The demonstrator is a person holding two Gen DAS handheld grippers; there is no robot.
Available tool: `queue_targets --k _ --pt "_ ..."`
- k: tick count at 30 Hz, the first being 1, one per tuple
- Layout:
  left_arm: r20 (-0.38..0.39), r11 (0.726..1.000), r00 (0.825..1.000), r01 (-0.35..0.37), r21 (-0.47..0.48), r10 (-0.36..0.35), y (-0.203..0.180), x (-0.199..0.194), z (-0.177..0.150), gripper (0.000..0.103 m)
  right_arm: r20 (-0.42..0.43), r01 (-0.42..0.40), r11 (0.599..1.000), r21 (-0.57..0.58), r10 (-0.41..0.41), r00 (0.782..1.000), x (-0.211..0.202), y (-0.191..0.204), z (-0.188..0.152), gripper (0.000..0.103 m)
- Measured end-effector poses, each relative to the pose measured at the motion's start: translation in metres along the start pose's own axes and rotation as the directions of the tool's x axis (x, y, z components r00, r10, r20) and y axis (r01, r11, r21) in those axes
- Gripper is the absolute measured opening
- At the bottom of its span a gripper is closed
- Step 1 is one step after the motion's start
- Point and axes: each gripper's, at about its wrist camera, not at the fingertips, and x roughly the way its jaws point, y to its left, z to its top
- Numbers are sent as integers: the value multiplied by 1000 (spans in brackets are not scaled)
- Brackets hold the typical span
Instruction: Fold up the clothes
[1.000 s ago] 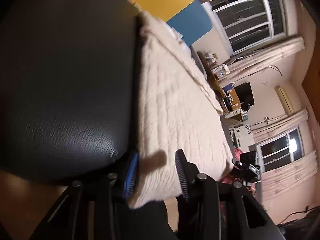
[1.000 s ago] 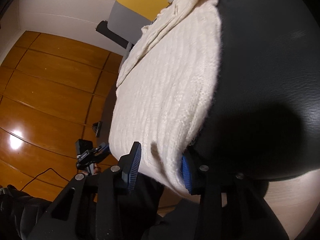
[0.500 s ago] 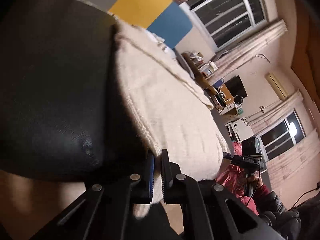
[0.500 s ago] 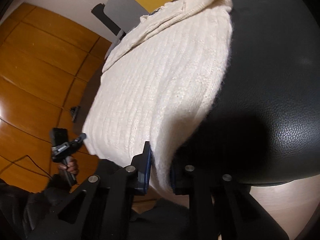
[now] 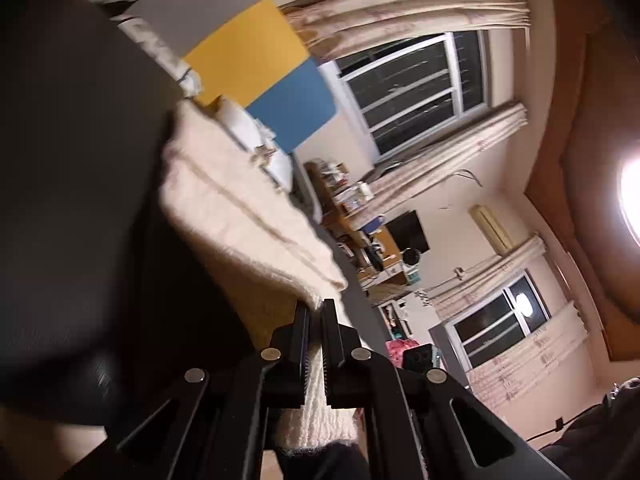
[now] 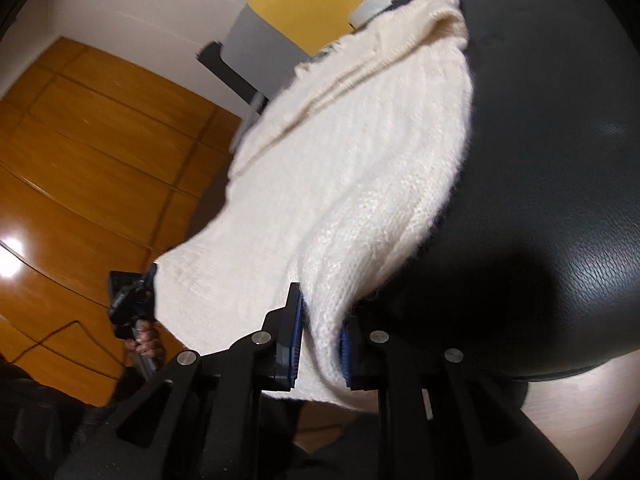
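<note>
both claws point(image 5: 315, 312) point(image 6: 320, 320) have clamped the lifted sweater point(image 6: 360, 184) hem, its length running away across the black seat point(image 6: 560, 160).

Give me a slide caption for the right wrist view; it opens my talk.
Right gripper clamps the near hem of a cream knit sweater draped over a black padded surface.

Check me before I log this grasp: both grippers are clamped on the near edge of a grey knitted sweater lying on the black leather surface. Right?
Not quite: the sweater is cream-white, not grey, as the right wrist view shows plainly. The rest stands: the left gripper and right gripper are both clamped on its near edge over the black leather surface.
</note>
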Motion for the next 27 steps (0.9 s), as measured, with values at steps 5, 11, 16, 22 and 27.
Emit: queue_targets --k 5,11,16,22,27 --pt "26 998 999 41 52 -42 -20 16 42 4 57 -115 993 12 114 992 -7 12 22 17" --pt "67 990 996 44 134 -53 -36 50 119 4 90 -171 985 -28 173 981 5 39 80 17" --pt "96 983 995 8 183 -26 -33 98 187 4 140 -165 984 -65 172 975 22 49 156 17" --pt "-1 977 978 -209 -38 209 61 194 253 4 148 -66 984 167 41 988 66 -9 245 21" --pt "-57 936 955 -295 -191 290 119 215 252 8 144 -78 934 349 29 989 90 -62 266 76"
